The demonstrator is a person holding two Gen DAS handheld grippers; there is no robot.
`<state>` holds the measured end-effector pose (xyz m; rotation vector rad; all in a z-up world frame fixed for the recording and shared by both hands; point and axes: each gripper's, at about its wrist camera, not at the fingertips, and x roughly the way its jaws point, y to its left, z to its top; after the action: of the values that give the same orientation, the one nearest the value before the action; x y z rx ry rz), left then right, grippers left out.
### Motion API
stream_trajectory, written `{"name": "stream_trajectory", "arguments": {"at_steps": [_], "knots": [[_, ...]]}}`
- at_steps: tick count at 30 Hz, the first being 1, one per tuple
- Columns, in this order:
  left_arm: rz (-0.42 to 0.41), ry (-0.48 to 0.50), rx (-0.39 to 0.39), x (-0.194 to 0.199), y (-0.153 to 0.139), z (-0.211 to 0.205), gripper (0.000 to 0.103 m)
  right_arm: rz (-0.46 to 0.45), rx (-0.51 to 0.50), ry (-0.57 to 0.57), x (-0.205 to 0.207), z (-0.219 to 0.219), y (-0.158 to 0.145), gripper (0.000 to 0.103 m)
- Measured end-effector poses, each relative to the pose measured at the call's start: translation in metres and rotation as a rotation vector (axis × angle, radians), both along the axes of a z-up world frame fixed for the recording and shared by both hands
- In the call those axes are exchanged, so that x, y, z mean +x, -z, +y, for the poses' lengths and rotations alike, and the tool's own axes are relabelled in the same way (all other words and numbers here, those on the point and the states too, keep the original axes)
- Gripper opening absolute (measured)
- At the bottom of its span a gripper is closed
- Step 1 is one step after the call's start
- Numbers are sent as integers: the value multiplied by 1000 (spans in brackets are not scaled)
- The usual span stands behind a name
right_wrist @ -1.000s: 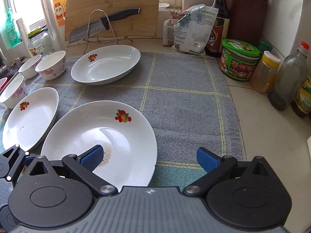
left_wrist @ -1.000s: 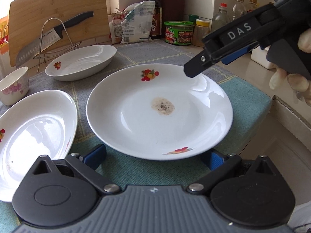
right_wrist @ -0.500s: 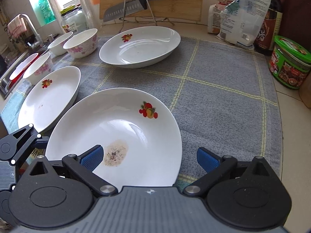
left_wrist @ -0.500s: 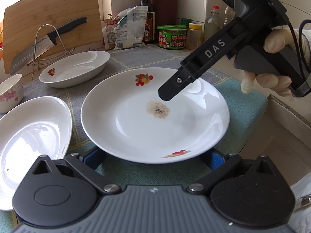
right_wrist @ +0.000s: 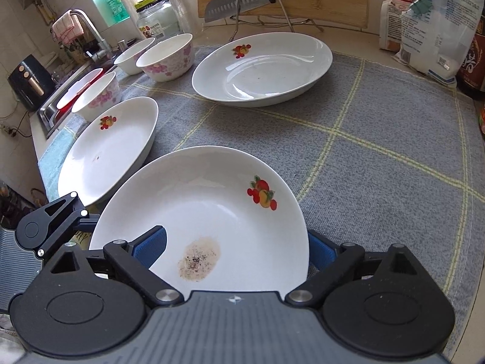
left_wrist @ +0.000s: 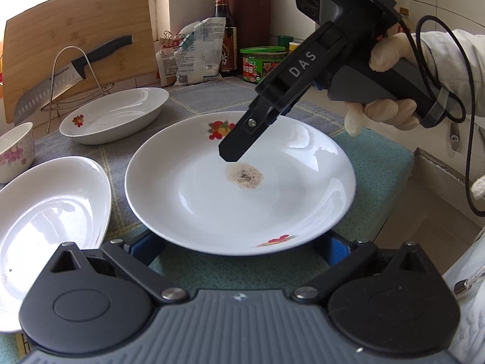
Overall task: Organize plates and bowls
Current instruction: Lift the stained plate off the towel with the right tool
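A white plate with a brown stain lies on the grey cloth. My left gripper stands open, its blue pads low at either side of the plate's near rim. My right gripper reaches in from the upper right, its jaws closing. One finger hovers just over the stain and the other sits outside the rim; the pads do not press. Two more fruit-print plates and flowered bowls lie to the left and behind.
A knife on a wire stand leans at a cutting board at the back. Bags, bottles and a green-lidded jar line the back right. A sink lies far left. The counter edge drops off at the right.
My right gripper has come down and in over the stained plate, tilting steeper, and its jaws have narrowed a little around the rim. The left gripper has stayed put.
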<state>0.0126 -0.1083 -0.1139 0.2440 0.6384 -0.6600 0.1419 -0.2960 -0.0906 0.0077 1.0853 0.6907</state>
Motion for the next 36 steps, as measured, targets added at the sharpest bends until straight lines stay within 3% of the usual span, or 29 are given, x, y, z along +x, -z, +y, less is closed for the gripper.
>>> {"name": "stream_trajectory", "arguments": {"at_steps": [17,36], "knots": [[-6,14,4,1,0,0,103,24,41,-61,10,-3,-1,91],[17,28,50,5,-4,-4,102,62,66,-57,11,-6,-5,90]]}}
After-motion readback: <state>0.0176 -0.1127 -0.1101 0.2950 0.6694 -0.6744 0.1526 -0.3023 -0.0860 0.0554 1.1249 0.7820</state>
